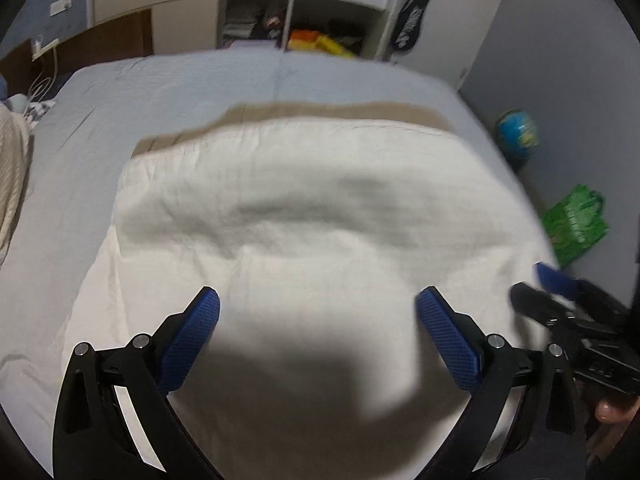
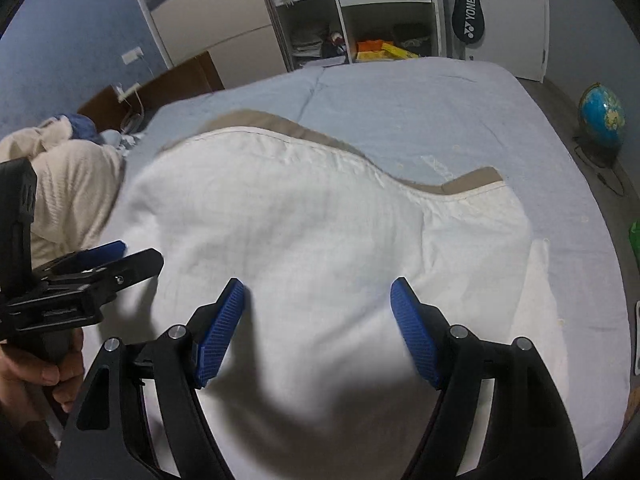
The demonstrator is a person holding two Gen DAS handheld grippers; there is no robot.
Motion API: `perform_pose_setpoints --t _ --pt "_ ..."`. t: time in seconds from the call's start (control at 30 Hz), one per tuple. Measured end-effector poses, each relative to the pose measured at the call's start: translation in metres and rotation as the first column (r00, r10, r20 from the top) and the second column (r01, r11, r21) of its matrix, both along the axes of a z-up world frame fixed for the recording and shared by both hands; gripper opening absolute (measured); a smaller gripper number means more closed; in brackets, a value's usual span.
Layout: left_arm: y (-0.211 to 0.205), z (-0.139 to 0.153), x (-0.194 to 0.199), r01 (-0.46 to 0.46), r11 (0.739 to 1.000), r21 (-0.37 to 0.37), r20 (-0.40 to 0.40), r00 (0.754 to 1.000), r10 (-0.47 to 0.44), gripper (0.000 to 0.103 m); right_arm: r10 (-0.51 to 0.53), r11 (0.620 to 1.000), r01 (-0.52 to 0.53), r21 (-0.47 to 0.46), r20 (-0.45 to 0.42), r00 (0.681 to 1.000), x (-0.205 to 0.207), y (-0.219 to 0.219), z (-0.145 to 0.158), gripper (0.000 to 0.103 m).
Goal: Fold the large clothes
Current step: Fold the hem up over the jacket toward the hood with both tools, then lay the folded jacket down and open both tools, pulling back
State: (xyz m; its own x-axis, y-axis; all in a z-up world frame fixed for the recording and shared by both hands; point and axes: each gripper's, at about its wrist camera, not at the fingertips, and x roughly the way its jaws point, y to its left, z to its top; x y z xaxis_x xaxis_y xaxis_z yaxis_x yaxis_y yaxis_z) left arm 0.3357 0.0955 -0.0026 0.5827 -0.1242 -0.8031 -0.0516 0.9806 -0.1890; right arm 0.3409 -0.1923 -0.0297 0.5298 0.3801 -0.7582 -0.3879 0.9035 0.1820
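Observation:
A large white cloth [image 1: 312, 216] with a tan underside [image 1: 320, 110] lies folded over on the light-blue bed [image 1: 160, 88]; it also shows in the right wrist view [image 2: 304, 216], its tan edge [image 2: 460, 186] peeking out at the far side. My left gripper [image 1: 318, 300] is open and empty just above the cloth's near part. My right gripper [image 2: 318, 290] is open and empty above the same cloth. The right gripper shows at the right edge of the left wrist view [image 1: 552, 284]; the left gripper shows at the left of the right wrist view [image 2: 116, 258].
A cream knitted blanket [image 2: 68, 184] is heaped at the bed's left. An open wardrobe [image 1: 304, 8] with shelves stands beyond the bed. A globe [image 2: 602, 116] and a green bag [image 1: 576, 222] sit on the floor to the right.

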Motion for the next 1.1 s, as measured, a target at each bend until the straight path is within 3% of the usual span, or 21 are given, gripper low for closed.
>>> perform_pose_setpoints --t 0.2,0.4,0.67,1.1 --pt "-0.001 -0.026 0.015 0.032 0.996 0.083 -0.048 0.998 -0.028 0.097 0.004 0.996 -0.004 -0.089 -0.005 1.000 0.020 0.013 -0.032 0.081" --pt "0.000 -0.054 0.020 0.026 0.994 0.109 -0.110 0.994 -0.014 0.097 -0.004 0.985 0.000 -0.170 -0.023 1.000 0.033 0.029 -0.059 0.084" --pt "-0.002 -0.075 0.012 0.021 0.992 0.128 -0.096 0.995 -0.009 0.097 -0.005 0.981 -0.008 -0.192 -0.069 0.998 0.038 0.031 -0.083 0.085" --pt "-0.006 -0.087 0.018 0.016 0.988 0.156 -0.045 0.999 -0.009 0.097 -0.011 0.982 -0.002 -0.190 -0.072 0.997 0.038 0.027 -0.096 0.085"
